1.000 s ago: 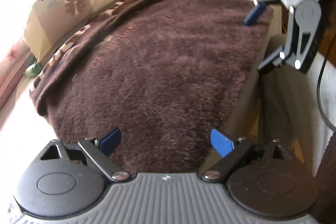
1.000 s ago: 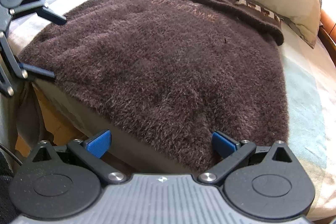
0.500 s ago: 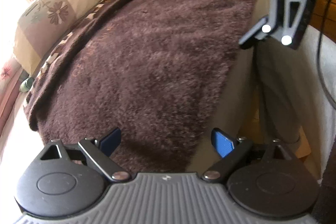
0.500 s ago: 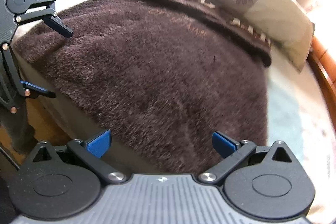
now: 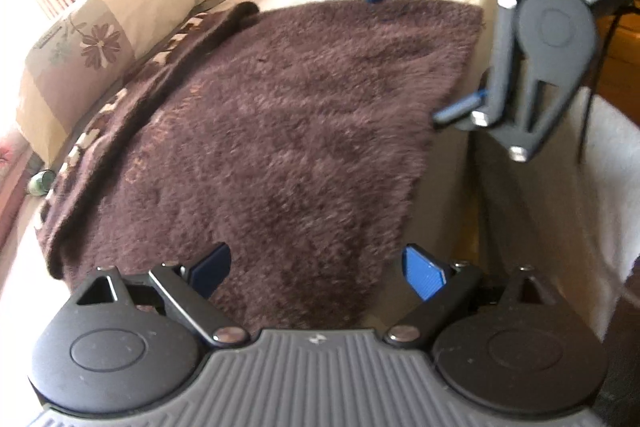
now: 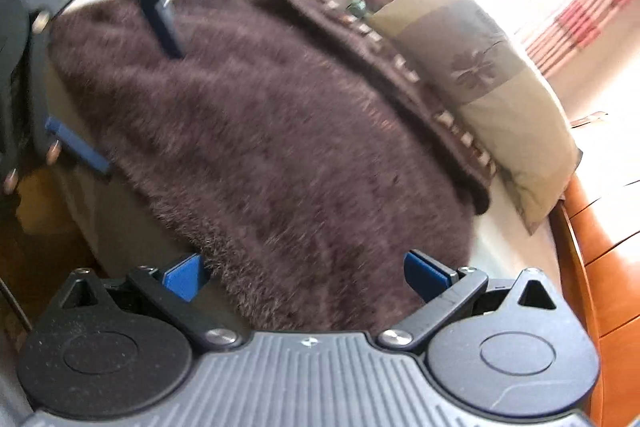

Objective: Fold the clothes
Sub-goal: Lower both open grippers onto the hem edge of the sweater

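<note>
A fuzzy dark brown garment (image 5: 280, 115) lies spread flat on the bed, its patterned trim along the pillow side. In the left wrist view my left gripper (image 5: 318, 271) is open over the garment's near corner, and nothing is pinched between its blue pads. My right gripper (image 5: 424, 47) shows at the upper right, open, with one finger above the far corner and the other below the edge. From the right wrist view the garment (image 6: 280, 147) fills the middle. There the right gripper (image 6: 305, 275) stands open at the near hem, and the left gripper (image 6: 120, 89) straddles the far-left edge.
A beige pillow with a flower print (image 5: 120, 39) (image 6: 480, 75) lies against the garment's trimmed side. A small green object (image 5: 40, 183) sits beyond it. An orange wooden bed frame (image 6: 600, 247) runs along the right. The mattress side (image 5: 452, 207) drops away at the garment's hem.
The right gripper has rolled, tilting its view, and now looms larger and closer in the left wrist view. The left gripper has shifted a little along the hem. Both stay open.
</note>
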A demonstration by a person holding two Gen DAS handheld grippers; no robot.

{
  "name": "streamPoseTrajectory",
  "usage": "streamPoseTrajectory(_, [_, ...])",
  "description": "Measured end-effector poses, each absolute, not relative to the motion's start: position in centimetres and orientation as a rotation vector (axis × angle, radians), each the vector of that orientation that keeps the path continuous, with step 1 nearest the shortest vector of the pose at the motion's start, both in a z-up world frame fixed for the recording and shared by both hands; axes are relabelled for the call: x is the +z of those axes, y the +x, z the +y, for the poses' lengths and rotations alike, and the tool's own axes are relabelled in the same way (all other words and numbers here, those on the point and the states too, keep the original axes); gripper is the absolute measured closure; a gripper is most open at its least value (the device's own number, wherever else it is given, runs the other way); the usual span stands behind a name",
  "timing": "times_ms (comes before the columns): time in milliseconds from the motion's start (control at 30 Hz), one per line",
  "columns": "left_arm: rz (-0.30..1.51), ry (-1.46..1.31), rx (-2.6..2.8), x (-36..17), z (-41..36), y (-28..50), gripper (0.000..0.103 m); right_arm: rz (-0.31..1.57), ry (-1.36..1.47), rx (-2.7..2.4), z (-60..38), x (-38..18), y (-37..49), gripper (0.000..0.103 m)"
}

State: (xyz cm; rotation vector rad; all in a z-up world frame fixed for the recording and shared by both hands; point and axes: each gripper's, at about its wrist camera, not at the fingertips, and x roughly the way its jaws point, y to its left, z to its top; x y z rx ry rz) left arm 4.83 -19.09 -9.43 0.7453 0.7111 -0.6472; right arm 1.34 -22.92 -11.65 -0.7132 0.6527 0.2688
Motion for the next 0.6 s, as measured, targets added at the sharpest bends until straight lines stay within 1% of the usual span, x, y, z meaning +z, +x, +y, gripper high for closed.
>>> streamPoseTrajectory(167, [0.663, 0.739, -0.613, -9.1, -19.9, 5.1, 0.011, 0.615, -0.668, 0.244, -23.5, -10.5, 1.6, 0.000])
streamPoseTrajectory(367, [0.663, 0.698, -0.534, -9.0, -19.7, 6.5, 0.011, 0.610, -0.608, 0.234, -24.3, -9.9, 2.0, 0.000])
streamPoseTrajectory(600, [0.629, 0.678, -0.506, -7.9, -18.7, 7.1, 0.011, 0.620, -0.645, 0.272, -23.3, -11.1, 1.6, 0.000])
